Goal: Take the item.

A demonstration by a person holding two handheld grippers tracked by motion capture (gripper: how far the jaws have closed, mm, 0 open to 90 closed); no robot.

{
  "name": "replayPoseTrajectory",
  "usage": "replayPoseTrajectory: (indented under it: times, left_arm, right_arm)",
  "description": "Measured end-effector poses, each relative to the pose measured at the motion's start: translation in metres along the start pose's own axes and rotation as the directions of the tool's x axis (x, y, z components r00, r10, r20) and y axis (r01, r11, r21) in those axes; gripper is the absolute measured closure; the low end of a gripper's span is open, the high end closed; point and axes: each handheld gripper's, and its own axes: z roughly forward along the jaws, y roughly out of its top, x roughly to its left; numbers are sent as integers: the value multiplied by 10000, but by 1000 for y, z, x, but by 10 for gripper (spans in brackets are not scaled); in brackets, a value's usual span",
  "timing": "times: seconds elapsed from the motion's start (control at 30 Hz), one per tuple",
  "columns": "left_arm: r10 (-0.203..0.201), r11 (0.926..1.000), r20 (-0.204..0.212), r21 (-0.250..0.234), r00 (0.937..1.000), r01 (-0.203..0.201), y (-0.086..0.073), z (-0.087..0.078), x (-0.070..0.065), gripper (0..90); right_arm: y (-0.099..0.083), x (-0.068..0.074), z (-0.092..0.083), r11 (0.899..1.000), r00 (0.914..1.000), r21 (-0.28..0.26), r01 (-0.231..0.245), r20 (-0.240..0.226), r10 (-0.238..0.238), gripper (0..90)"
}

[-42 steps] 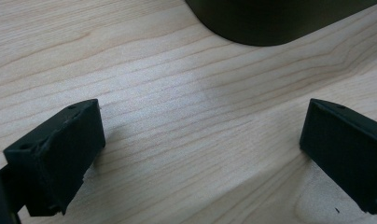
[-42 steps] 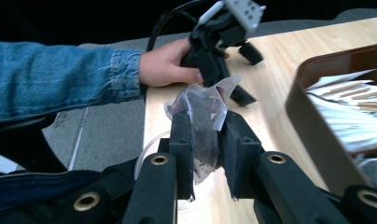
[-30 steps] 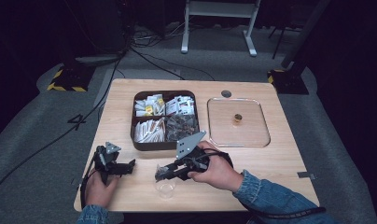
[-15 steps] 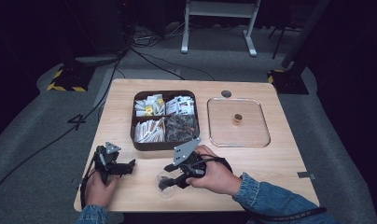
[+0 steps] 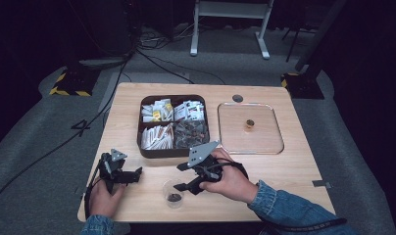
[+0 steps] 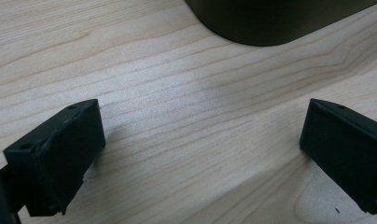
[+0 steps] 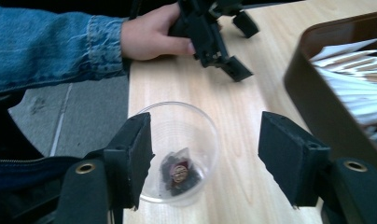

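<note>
At lower centre of the high view, a clear plastic cup [image 5: 174, 194] holding a dark sachet [image 7: 178, 173] is seen.
The right gripper [image 5: 185, 178] is held spread above it; the left gripper [image 5: 137, 173] is released, grasping nothing.

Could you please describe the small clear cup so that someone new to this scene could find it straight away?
Start at the wooden table and go to its near edge, in front of the dark compartment tray. The clear cup stands there by the right tongs. Unlike the flat clear lid, it is small, round and holds one dark sachet.
</note>
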Motion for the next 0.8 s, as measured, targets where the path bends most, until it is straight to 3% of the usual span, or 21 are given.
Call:
replayPoseTrajectory:
  times: [0.33,0.8]
  left_arm:
    - [60,10000,-26,-13,10000,-60,0,0,1,3]
    - [59,10000,-33,-21,10000,-59,0,0,0,4]
  right_arm:
    - [-7,-12,-30,9986,9960,-345,-397,788,423,343]
    - [-31,-30,-71,9929,9774,-623,-1013,1798,1110,336]
